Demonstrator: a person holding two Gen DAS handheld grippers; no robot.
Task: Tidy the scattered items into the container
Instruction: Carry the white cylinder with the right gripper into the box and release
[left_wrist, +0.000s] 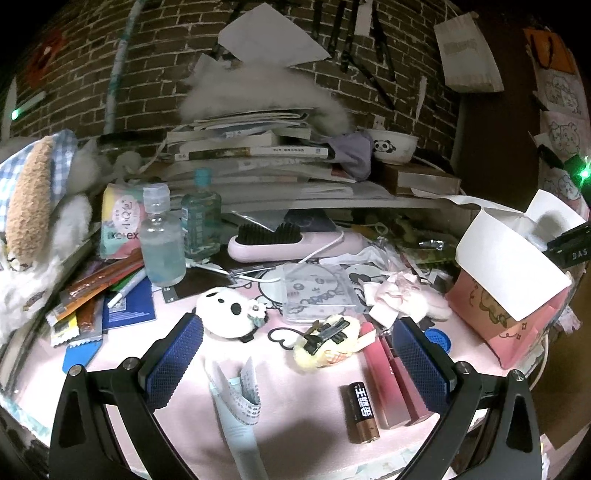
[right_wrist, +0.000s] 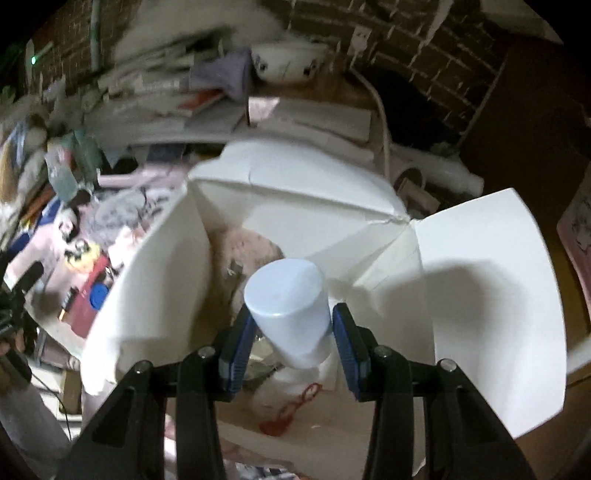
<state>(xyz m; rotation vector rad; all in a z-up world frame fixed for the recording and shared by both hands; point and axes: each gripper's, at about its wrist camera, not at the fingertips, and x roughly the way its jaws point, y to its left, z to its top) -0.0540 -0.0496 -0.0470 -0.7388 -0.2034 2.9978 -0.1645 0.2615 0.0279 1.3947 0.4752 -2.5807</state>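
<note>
The right gripper (right_wrist: 294, 328) pinches one pale, white-capped bottle (right_wrist: 288, 306) between its blue pads and holds it over the open white box (right_wrist: 480, 266), whose flaps are spread wide. Inside the box, something pink and fuzzy lies below the bottle; what it is cannot be told through the blur.

The left gripper (left_wrist: 295, 363) hovers with jaws spread and nothing between them above the pink mat (left_wrist: 303, 424). Under it lie one battery (left_wrist: 362, 411), two pink lipstick tubes (left_wrist: 393, 380) side by side, one yellow fluffy clip (left_wrist: 327, 341) and one folded receipt (left_wrist: 240, 391). Farther off stand two clear bottles (left_wrist: 162, 243) near one pink hairbrush (left_wrist: 291, 243).

Only the left wrist view shows the box's pink printed outside (left_wrist: 513, 317) — only the right wrist view looks into it.
</note>
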